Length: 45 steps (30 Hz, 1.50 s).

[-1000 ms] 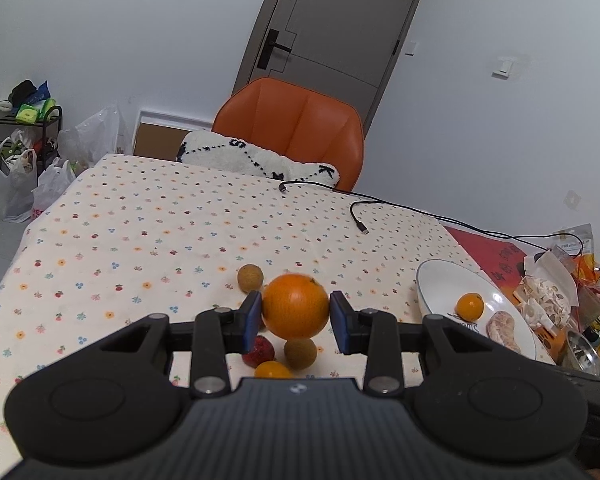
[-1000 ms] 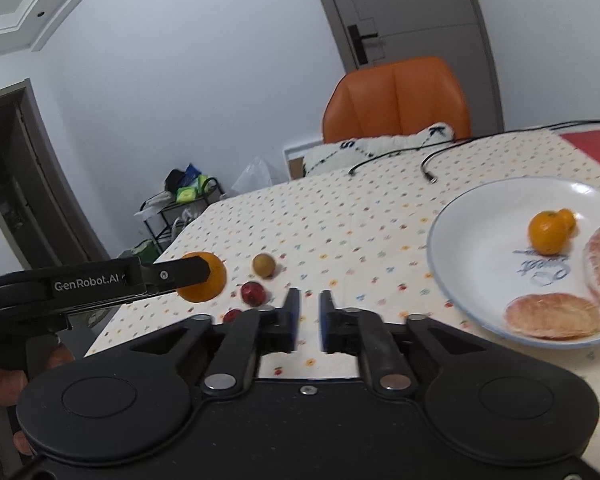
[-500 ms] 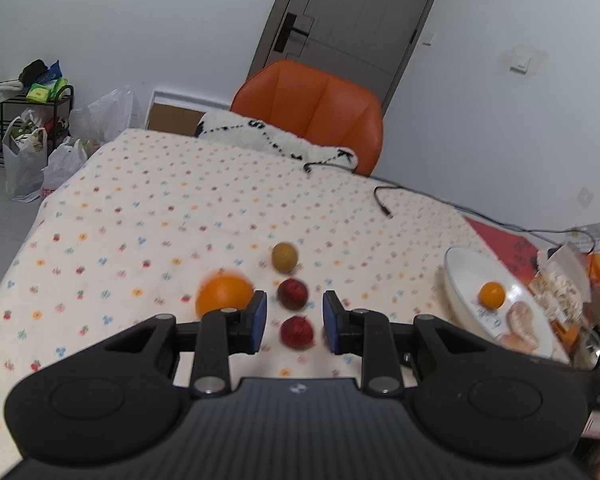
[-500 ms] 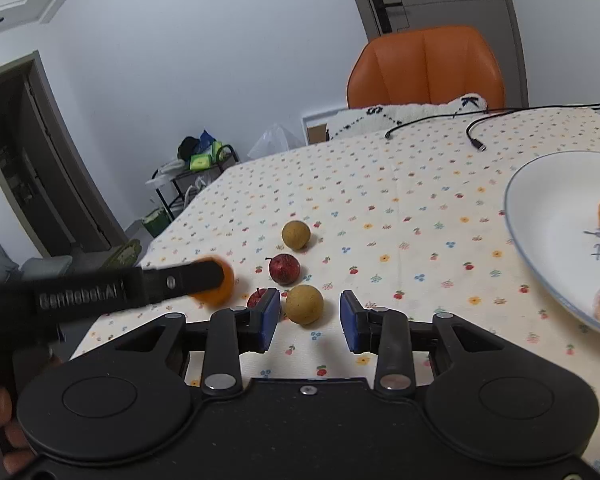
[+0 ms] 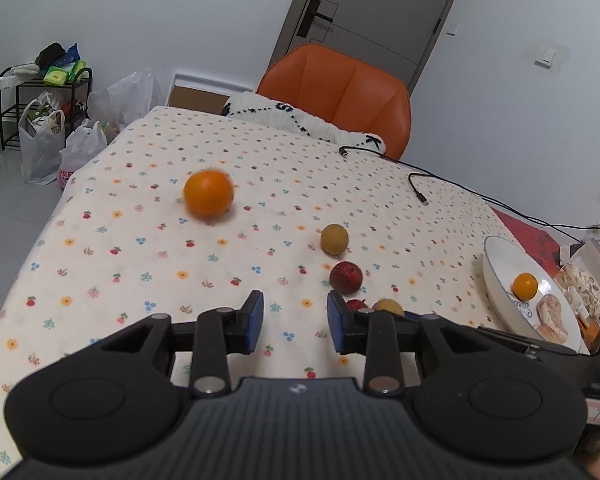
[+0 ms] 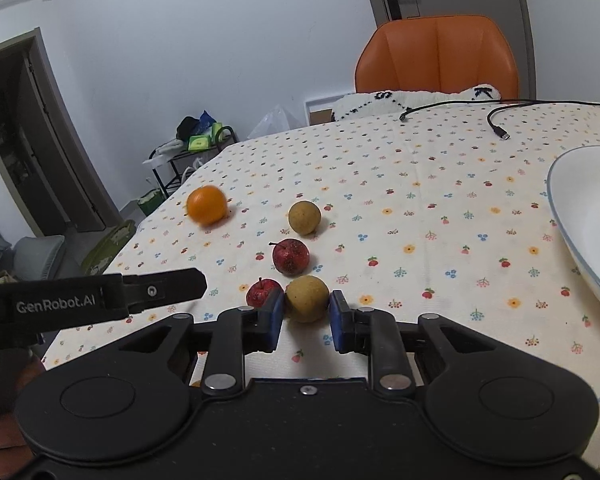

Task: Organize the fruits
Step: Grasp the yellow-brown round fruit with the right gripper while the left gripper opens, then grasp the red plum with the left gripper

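A large orange (image 5: 209, 199) (image 6: 207, 205), slightly blurred, lies on the flowered tablecloth, apart from the other fruit. My left gripper (image 5: 295, 322) (image 6: 160, 286) is open and empty, pulled back from it. In a loose row lie a far tan fruit (image 5: 334, 239) (image 6: 304, 217), a red apple (image 5: 346, 277) (image 6: 290, 256), a smaller red apple (image 6: 262, 292) and a near tan fruit (image 6: 306, 298). My right gripper (image 6: 305, 320) is open, one finger on each side of the near tan fruit. The white plate (image 5: 500, 264) (image 6: 560, 208) holds a small orange (image 5: 525, 286) and peeled citrus segments (image 5: 552, 316).
An orange chair (image 5: 340, 92) with a white cushion stands at the table's far edge. Black cables (image 5: 420, 188) trail across the far right of the cloth. Snack packets (image 5: 584, 284) crowd the right edge beyond the plate. A rack and bags (image 5: 44, 120) stand on the floor at left.
The left gripper let go of the large orange, which now rests on the cloth to the left, and drew back. The right gripper opened and moved up around the near tan fruit.
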Each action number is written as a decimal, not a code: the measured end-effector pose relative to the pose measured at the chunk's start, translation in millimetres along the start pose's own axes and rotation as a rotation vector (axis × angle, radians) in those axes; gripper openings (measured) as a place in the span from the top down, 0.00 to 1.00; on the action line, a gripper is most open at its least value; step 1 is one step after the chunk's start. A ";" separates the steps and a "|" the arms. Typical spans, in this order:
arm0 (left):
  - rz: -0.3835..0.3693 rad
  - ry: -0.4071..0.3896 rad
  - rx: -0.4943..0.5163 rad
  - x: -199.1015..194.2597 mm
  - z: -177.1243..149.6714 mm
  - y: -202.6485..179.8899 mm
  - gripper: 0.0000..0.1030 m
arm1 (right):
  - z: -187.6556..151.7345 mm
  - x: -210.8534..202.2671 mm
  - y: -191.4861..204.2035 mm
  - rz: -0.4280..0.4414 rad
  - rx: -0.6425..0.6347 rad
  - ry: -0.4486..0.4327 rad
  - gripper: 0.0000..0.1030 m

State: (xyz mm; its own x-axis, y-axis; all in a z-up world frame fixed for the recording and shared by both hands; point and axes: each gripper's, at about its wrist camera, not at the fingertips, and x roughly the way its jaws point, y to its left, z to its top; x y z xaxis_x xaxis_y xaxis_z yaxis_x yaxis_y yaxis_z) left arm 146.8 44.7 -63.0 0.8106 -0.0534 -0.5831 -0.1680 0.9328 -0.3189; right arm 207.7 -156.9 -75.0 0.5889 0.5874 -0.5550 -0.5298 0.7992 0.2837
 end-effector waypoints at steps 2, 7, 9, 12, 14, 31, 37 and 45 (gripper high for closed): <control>0.010 0.003 -0.007 2.2 0.1 2.6 0.67 | 0.0 -0.9 -0.6 -0.005 0.001 -0.003 0.78; 0.005 0.004 -0.014 3.4 1.4 2.3 0.66 | 0.2 -7.2 -4.1 -0.017 0.010 -0.018 0.78; -0.003 0.005 -0.004 4.3 1.7 -2.7 0.63 | 0.3 -9.5 -6.1 -0.022 0.012 -0.022 0.78; -0.017 0.008 0.013 7.8 0.9 -12.1 0.62 | -0.3 -13.2 -10.4 -0.027 0.017 -0.023 0.78; -0.025 0.016 0.022 11.7 -0.3 -18.0 0.62 | -1.2 -16.8 -12.9 -0.031 0.017 -0.025 0.78; 0.000 0.036 0.101 31.3 -7.1 -53.8 0.79 | 7.1 -56.5 -43.9 -0.080 0.051 -0.114 0.78; -0.033 -0.002 0.138 21.9 -1.0 -75.8 0.79 | 9.5 -73.6 -58.8 -0.096 0.070 -0.153 0.78; -0.084 -0.012 0.175 20.0 -1.6 -107.7 0.79 | 9.8 -98.7 -87.9 -0.145 0.119 -0.203 0.78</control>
State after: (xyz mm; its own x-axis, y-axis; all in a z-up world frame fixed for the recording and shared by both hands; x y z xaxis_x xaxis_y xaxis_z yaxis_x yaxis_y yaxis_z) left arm 180.1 -57.3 -41.5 0.8244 -0.1301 -0.5509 -0.0005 0.9731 -0.2306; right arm 202.2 -283.9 -37.5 0.7702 0.4695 -0.4317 -0.3624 0.8791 0.3096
